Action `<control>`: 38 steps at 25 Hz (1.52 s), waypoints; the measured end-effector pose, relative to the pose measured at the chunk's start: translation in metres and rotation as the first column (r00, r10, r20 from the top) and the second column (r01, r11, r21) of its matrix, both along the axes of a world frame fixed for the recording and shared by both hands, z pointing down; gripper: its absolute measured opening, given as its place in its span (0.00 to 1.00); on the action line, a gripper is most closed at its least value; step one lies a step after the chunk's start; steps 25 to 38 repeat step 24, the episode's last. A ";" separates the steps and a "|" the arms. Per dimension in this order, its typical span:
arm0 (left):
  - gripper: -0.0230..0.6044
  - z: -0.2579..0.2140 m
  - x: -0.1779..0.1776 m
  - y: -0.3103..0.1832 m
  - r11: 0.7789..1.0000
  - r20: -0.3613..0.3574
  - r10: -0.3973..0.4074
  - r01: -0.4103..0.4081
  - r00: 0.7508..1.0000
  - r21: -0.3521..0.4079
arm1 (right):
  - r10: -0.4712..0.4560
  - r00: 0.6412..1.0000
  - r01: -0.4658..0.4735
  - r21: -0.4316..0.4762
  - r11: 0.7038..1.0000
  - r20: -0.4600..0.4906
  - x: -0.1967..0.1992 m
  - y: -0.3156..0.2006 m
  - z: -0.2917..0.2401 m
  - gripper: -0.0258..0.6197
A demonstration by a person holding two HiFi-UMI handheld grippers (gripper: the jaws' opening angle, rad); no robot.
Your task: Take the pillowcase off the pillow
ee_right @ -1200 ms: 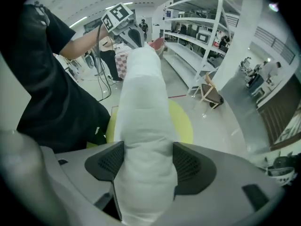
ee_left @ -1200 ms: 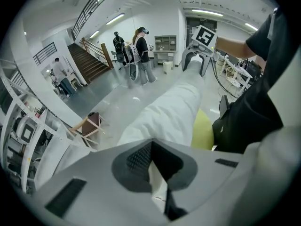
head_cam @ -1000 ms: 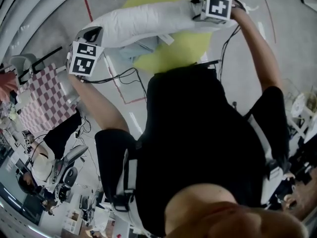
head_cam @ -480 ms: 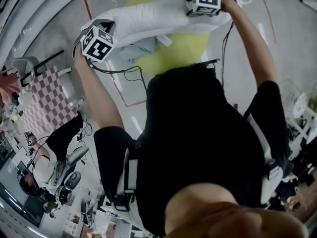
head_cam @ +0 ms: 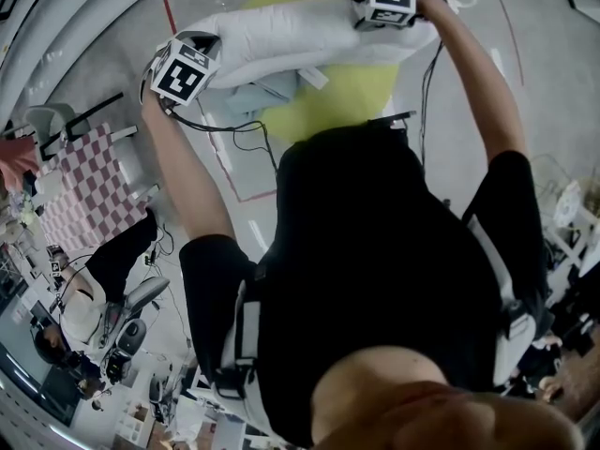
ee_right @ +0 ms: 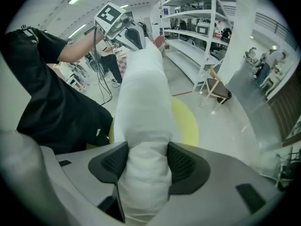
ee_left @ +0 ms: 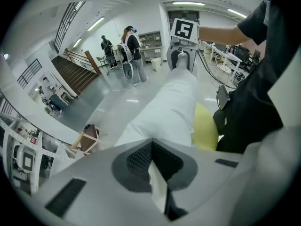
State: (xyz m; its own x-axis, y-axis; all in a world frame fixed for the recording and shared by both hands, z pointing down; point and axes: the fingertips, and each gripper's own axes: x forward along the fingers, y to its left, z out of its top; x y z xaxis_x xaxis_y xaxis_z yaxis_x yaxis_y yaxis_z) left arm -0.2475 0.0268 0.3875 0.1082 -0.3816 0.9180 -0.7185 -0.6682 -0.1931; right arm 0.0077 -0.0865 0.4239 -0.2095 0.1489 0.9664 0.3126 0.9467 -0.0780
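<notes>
We hold the pillow [head_cam: 291, 36] aloft over a yellow round pad [head_cam: 352, 87]. Our left gripper [ee_left: 152, 158] is pinched shut on a thin white fold [ee_left: 158, 188], likely the pillowcase edge. Our right gripper [ee_right: 143, 161], its jaws just closing, squeezes the pillow's end. Next we should probably pull the two apart.
</notes>
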 end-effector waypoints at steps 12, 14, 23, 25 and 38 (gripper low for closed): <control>0.03 0.004 -0.003 -0.022 1.000 -0.044 -0.001 0.001 0.999 -0.005 | 0.001 1.000 -0.003 -0.066 0.998 -0.024 -0.008 -0.008 -0.001 0.43; 0.03 0.004 -0.004 -0.023 1.000 -0.040 -0.005 0.004 0.999 -0.017 | 0.003 1.000 -0.004 -0.071 0.997 -0.024 -0.008 -0.010 -0.001 0.43; 0.03 0.006 -0.004 -0.022 1.000 -0.032 -0.010 0.009 0.999 -0.020 | -0.004 1.000 0.002 -0.078 0.997 -0.024 -0.008 -0.010 -0.001 0.43; 0.03 0.007 -0.005 -0.021 1.000 -0.028 -0.012 0.011 1.000 -0.024 | -0.005 1.000 0.003 -0.079 0.997 -0.024 -0.008 -0.010 -0.001 0.43; 0.03 0.007 -0.005 -0.021 1.000 -0.028 -0.012 0.011 1.000 -0.024 | -0.005 1.000 0.003 -0.079 0.997 -0.024 -0.008 -0.010 -0.001 0.43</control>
